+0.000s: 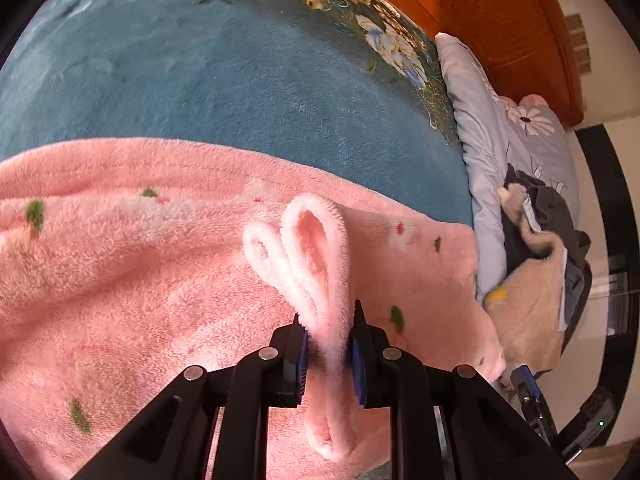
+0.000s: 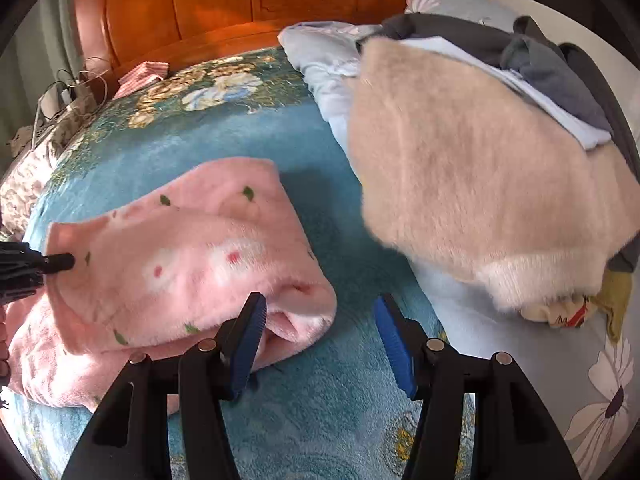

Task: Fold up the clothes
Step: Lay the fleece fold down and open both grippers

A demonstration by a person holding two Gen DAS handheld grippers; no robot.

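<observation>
Left gripper [image 1: 329,350] is clamping a bunched fold of the pink fleece [image 1: 160,272], loops of it sticking up just ahead of the pads. Right gripper [image 2: 320,340] is hanging with jaws apart, nothing between them, over the blue blanket [image 2: 320,420]. Fleece is lying just left of its left finger [image 2: 246,340]; beige garment [image 2: 472,184] ahead-right.
</observation>
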